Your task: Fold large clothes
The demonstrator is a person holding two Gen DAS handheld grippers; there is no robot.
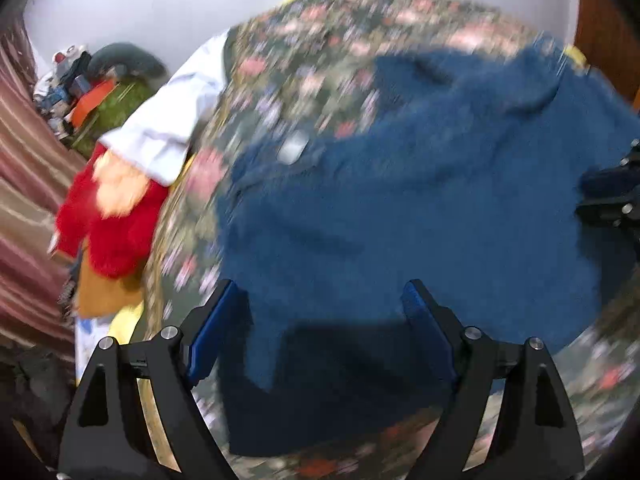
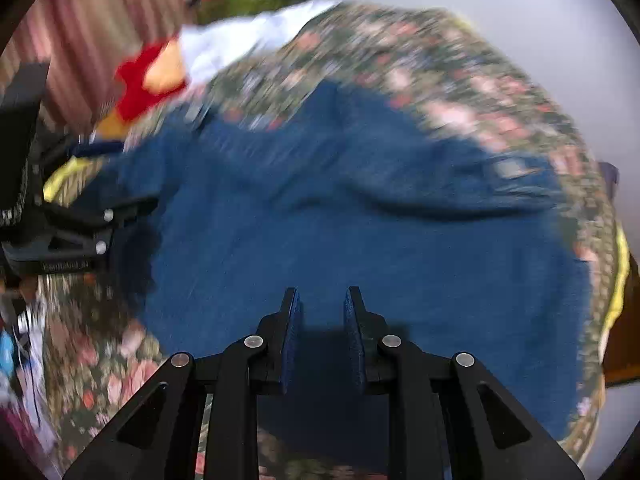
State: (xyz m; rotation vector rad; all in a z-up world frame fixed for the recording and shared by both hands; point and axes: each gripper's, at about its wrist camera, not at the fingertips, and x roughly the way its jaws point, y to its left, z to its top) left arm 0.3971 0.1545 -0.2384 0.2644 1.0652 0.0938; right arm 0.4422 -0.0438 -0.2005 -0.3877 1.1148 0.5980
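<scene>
A large blue garment (image 1: 420, 200) lies spread on a floral bedspread (image 1: 320, 40), and it also fills the middle of the right wrist view (image 2: 340, 220). My left gripper (image 1: 320, 292) is open wide above the garment's near edge, holding nothing. My right gripper (image 2: 320, 300) hovers over the garment with its jaws narrowly apart and nothing between them. The right gripper shows at the right edge of the left wrist view (image 1: 616, 196). The left gripper shows at the left edge of the right wrist view (image 2: 80, 232). Both views are motion-blurred.
A white cloth (image 1: 172, 120) and a red and orange fluffy item (image 1: 112, 216) lie at the bed's left edge. A pile of clutter (image 1: 100, 80) sits beyond them by a striped curtain (image 1: 24, 184). A yellow sheet edge (image 2: 618, 280) shows under the bedspread.
</scene>
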